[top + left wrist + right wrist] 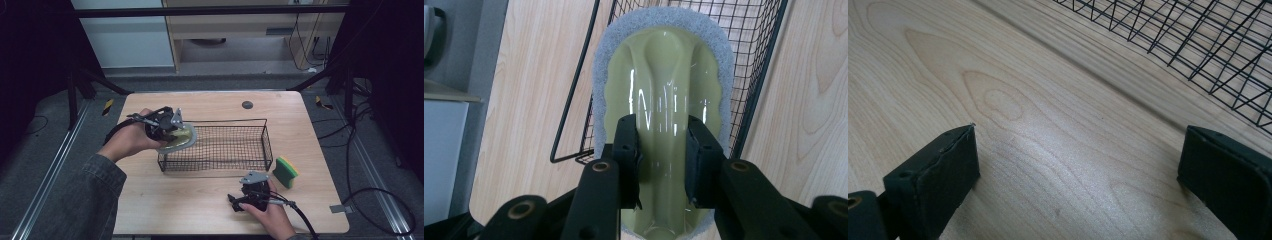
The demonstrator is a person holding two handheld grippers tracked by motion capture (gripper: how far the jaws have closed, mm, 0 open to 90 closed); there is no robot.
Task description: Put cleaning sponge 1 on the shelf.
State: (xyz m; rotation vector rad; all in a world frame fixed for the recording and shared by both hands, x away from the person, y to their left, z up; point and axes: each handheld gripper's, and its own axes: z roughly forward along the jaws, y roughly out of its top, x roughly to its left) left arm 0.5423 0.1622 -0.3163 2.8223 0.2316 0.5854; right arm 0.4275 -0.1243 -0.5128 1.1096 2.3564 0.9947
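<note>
Left hand-held gripper (662,150) clamped on green scrubber handle (664,100) over wire basket (227,145) corner, right hand-held gripper (1078,170) wide apart, resting on worktop (165,200), sponge (285,172) beside basket

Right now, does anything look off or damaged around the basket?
Nothing stands out. The left gripper grips the scrubber squarely by its ridge over the basket end; the sponge sits intact beside it.

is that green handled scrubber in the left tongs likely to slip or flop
The scrubber probably stays stiff: its handle looks like moulded plastic. That glossy ridge may be slippery, though the left tongs clamp both sides. The grey pad rim looks soft, likely light.
</note>
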